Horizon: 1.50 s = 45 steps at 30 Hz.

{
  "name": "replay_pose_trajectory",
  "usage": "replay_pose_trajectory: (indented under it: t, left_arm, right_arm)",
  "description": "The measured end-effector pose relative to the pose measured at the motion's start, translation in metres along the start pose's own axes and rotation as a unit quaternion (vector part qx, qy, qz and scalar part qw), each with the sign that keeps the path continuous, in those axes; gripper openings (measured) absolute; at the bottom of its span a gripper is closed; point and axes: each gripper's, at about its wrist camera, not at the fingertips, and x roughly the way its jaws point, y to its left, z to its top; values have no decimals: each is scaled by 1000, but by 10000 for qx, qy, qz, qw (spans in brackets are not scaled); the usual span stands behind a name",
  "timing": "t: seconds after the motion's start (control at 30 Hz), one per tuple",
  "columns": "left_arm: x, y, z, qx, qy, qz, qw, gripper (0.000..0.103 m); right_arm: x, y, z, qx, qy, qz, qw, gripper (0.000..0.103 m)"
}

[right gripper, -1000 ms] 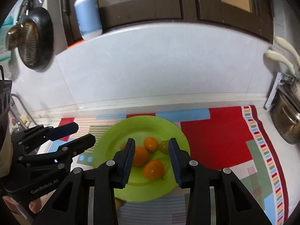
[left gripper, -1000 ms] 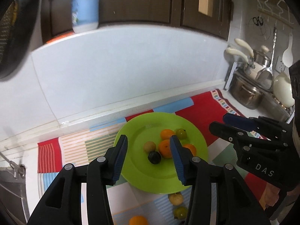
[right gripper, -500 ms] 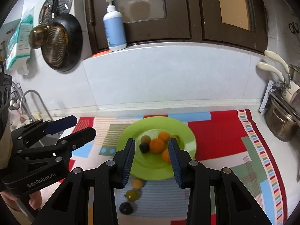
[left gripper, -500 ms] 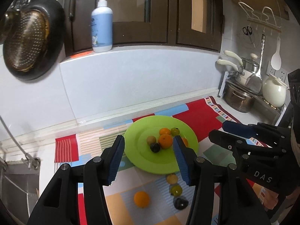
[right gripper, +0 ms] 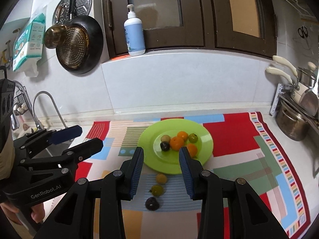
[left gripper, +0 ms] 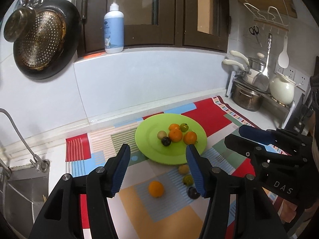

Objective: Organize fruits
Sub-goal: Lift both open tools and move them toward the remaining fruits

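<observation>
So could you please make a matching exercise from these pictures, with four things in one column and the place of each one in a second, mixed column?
Things:
1. round lime-green plastic plate
2. blue-and-white pump bottle
3. lone round orange fruit
4. dark perforated round pan

Places:
A. hanging on the wall
B. on the mat, off the plate
C. on the ledge under the cabinets
D. on the colourful patchwork mat, holding six fruits

Pairs: 1-D, 2-C, 3-B, 4-A

Black hand-held gripper (left gripper: pixel 157 169) (blue ribbed pads)
</observation>
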Motion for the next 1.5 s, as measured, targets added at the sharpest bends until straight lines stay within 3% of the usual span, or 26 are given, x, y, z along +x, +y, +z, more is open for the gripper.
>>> replay_pose_trajectory:
  t: [0.13, 0.23, 0.6, 1.5]
  left_arm:
    - [-4, 5, -7, 101, 63, -91, 9999, 58]
    - [-5, 9, -12, 190, 123, -151, 9996, 58]
    - [1, 17, -30, 543, 268, -373, 9975, 61]
    - [72, 18, -75, 1103, 990, -764, 9860, 62]
  right_arm:
    - [-5, 10, -9, 33, -1, -107, 9999, 38]
    - [-6, 15, -15, 127, 41, -160, 9998, 43]
    - [-1, 28, -39, 262, 227, -435, 9985, 44]
    - [56, 25, -83, 504, 1101, -429, 9917, 44]
